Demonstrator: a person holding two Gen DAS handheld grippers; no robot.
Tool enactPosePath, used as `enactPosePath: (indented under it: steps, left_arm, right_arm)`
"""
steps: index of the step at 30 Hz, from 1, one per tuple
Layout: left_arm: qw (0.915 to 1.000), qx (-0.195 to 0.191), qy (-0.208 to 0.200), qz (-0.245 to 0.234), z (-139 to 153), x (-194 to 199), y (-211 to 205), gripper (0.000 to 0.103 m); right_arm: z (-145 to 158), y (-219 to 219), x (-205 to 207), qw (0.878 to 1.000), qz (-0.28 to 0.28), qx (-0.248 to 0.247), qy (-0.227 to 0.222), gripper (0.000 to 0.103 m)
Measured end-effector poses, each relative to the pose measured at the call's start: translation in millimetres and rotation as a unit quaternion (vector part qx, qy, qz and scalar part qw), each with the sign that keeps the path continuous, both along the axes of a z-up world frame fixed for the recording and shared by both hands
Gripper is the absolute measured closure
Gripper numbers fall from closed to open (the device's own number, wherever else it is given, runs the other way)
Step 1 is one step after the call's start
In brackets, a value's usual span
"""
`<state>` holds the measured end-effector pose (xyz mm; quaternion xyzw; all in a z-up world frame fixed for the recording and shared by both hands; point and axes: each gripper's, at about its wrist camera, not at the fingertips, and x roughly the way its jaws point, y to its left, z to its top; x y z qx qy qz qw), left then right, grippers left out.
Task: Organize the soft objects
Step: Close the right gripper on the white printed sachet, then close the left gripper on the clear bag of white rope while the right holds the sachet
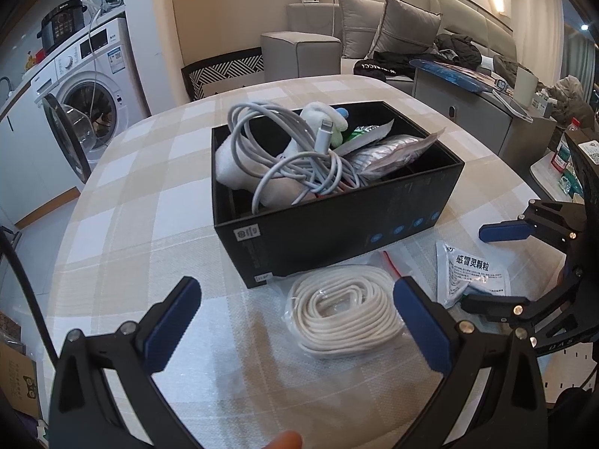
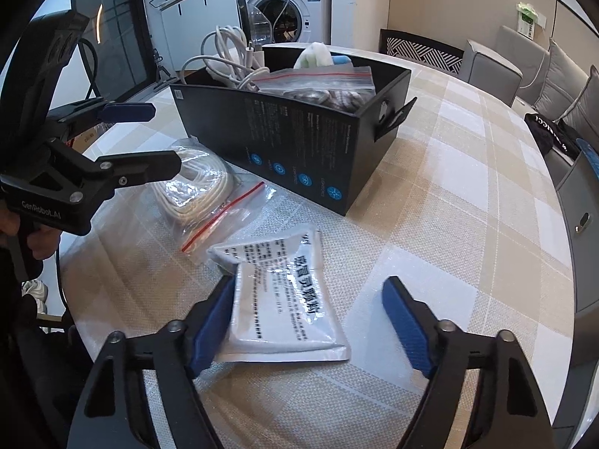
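Observation:
A black box (image 1: 337, 224) stands on the checked tablecloth, holding grey cables (image 1: 284, 149), a white sock, a zip bag and other soft items; it also shows in the right wrist view (image 2: 292, 142). A coiled white rope in a clear zip bag (image 1: 344, 314) lies in front of the box, also in the right wrist view (image 2: 198, 187). A white medicine sachet (image 2: 284, 299) lies beside it, also in the left wrist view (image 1: 471, 273). My left gripper (image 1: 295, 321) is open around the rope bag. My right gripper (image 2: 310, 321) is open over the sachet.
A washing machine (image 1: 90, 86) with its door open stands at the left. A grey sofa (image 1: 374, 37) with cushions and dark clothes is behind the table. A grey cabinet (image 1: 486, 112) stands at the right. The round table's edge (image 2: 554, 224) curves close by.

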<state>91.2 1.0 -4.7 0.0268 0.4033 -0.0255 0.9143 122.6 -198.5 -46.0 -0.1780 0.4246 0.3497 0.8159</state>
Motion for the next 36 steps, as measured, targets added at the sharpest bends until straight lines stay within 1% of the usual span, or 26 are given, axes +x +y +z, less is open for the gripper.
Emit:
enactPosePath:
  steps: [1, 2, 4, 5, 10, 13, 18, 25, 33, 35, 36]
  left_arm:
    - [1.0000, 0.001, 0.001, 0.000, -0.1, -0.1, -0.4, 0.000]
    - [1.0000, 0.002, 0.001, -0.001, 0.0, 0.0, -0.9, 0.000]
    - [1.0000, 0.001, 0.001, -0.003, 0.7, -0.4, -1.8, 0.000]
    - [1.0000, 0.001, 0.001, -0.004, 1.1, -0.6, -2.3, 0.000]
    - [1.0000, 0.001, 0.003, -0.008, 0.6, -1.6, -4.0, 0.000]
    - [0.9999, 0.000, 0.007, -0.012, -0.7, -1.9, -5.1, 0.000]
    - [0.9996, 0.000, 0.019, -0.021, -4.3, -0.6, -8.9, 0.000]
    - [0.9977, 0.000, 0.055, -0.039, -17.2, 5.2, -18.9, 0.000]
    - [0.9957, 0.019, 0.070, -0.058, -27.5, 10.1, -34.8, 0.000]
    - [0.9949, 0.026, 0.074, -0.063, -29.4, 10.4, -38.7, 0.002]
    - [0.9947, 0.028, 0.074, -0.066, -29.6, 10.3, -40.5, 0.005]
  right_arm:
    - [0.8, 0.2, -0.3, 1.000, 0.001, 0.002, -0.001, 0.033]
    - [1.4, 0.2, -0.7, 1.000, 0.001, 0.004, -0.002, 0.040]
    - [2.6, 0.2, -1.3, 1.000, 0.002, 0.008, -0.002, 0.048]
    - [3.2, -0.3, -1.9, 1.000, 0.003, 0.010, -0.003, 0.054]
    - [6.1, -0.4, -3.3, 1.000, 0.007, 0.021, -0.005, 0.061]
    - [7.7, -0.7, -4.5, 1.000, 0.006, 0.023, -0.008, 0.061]
    - [17.3, -4.1, -8.0, 0.999, 0.006, 0.044, -0.019, 0.061]
    - [28.2, -6.8, -11.9, 0.998, 0.004, 0.061, -0.030, 0.061]
    - [29.1, -7.6, -12.3, 0.997, 0.002, 0.064, -0.033, 0.061]
    - [29.7, -7.8, -12.3, 0.997, 0.003, 0.066, -0.033, 0.061]
    - [30.0, -7.7, -12.5, 0.997, 0.002, 0.066, -0.034, 0.061]
